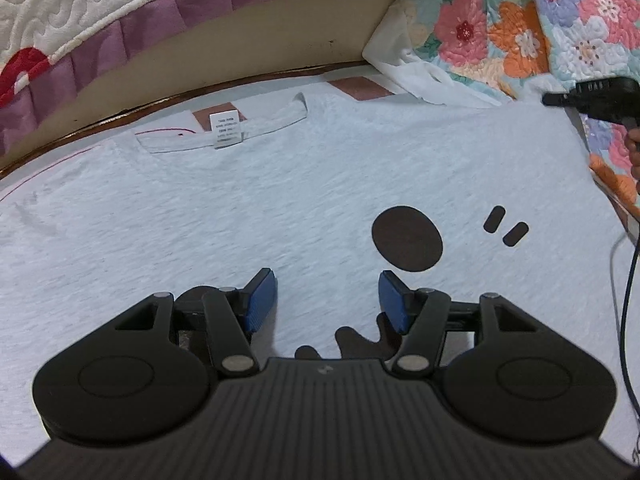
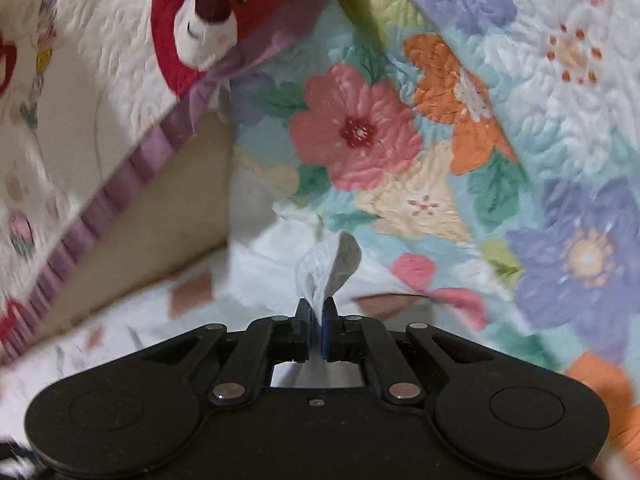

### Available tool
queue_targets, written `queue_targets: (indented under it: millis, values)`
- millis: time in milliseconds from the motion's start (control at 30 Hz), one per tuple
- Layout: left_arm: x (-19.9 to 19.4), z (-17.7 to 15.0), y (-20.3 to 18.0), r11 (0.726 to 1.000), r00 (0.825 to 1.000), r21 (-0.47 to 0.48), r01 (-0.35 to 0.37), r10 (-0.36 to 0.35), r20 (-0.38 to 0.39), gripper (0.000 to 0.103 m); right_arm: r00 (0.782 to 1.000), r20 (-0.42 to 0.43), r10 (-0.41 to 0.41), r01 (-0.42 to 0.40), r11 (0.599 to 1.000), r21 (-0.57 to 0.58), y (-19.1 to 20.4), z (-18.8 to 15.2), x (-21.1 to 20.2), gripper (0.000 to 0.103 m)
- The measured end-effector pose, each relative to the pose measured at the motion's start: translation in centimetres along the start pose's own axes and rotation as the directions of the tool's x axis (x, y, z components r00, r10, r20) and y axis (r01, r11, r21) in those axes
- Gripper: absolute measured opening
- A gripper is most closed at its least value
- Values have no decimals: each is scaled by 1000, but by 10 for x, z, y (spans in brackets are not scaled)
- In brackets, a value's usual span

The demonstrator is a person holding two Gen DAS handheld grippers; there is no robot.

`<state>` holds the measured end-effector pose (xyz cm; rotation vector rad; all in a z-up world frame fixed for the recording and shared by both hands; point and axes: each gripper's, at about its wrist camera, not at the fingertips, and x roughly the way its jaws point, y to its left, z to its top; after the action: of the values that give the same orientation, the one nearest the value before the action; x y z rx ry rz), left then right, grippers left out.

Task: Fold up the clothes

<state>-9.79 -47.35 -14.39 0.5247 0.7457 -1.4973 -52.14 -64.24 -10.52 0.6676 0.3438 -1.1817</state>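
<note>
A light grey T-shirt (image 1: 208, 208) lies flat, its collar and white label (image 1: 226, 130) toward the far edge, dark printed shapes (image 1: 406, 238) on its right half. My left gripper (image 1: 328, 296) hovers over the shirt's middle with its blue pads (image 1: 262, 298) apart and only flat cloth beneath them. My right gripper (image 2: 316, 312) is shut on a pinch of the shirt's grey cloth (image 2: 330, 266), which sticks up in a fold above the pads. In the left wrist view the right gripper (image 1: 592, 98) shows as a black shape at the shirt's far right corner.
A white quilted cover with a purple frill (image 1: 132, 36) hangs behind the shirt, a red bear (image 2: 208, 24) printed on it. A floral quilt (image 2: 460, 140) rises on the right. White cloth (image 1: 416, 68) lies bunched at the back corner. A dark cable (image 1: 626, 300) runs down the right side.
</note>
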Motion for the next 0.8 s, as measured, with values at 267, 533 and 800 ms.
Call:
queue_targets:
  millis: [267,533,800]
  values:
    - [4,1,-6,998,999,38,-41,42,-4,58,994,-55,-90,86,993,-80,-2,-12,24,5]
    - [-1,-1,4,998,998,25,-58,58,1,58,975,-51,-217,213,975,-68,-32,-9,22,4]
    - [-3,1,7,996,999,-69,-53,54,11,59,986,-147,-75,112,957,269,-69,-42,-40,45]
